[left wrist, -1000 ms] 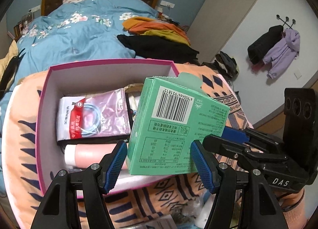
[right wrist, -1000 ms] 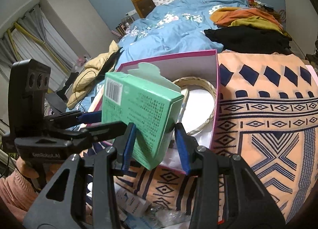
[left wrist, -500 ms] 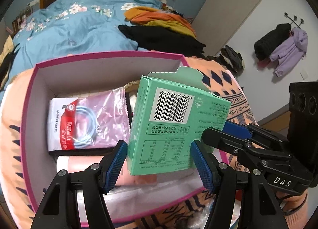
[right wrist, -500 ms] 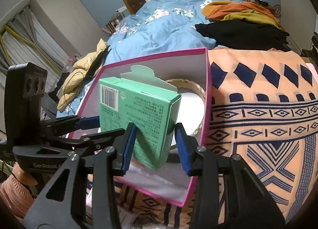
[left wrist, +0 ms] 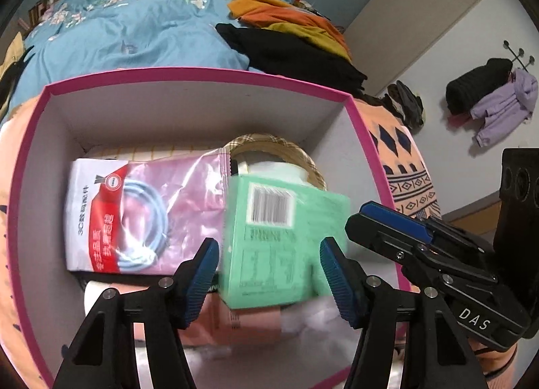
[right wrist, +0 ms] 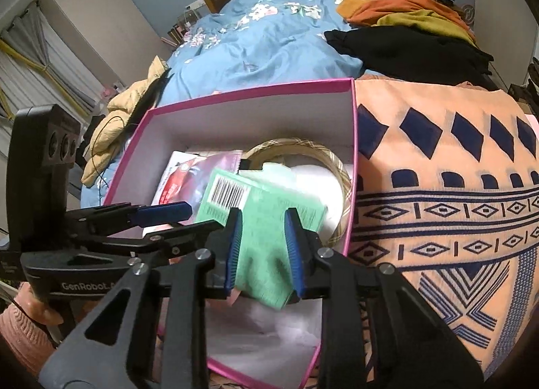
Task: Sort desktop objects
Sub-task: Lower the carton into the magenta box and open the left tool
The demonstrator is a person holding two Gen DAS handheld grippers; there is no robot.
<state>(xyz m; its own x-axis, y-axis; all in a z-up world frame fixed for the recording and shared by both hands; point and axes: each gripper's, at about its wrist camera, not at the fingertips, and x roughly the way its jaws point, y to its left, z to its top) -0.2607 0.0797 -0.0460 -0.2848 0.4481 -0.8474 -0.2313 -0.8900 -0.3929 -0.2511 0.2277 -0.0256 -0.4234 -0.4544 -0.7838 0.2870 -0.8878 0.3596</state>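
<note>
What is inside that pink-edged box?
The pink-edged box holds a bagged cable, a plaid ring, a pink tube, and the green carton, blurred between the right gripper's jaws. The carton and bag cover what lies beneath.

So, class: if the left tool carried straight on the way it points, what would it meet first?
The left tool is open, with the blurred green box between its fingers, so the box comes first; depth is unclear. Beyond lies the pink box.
</note>
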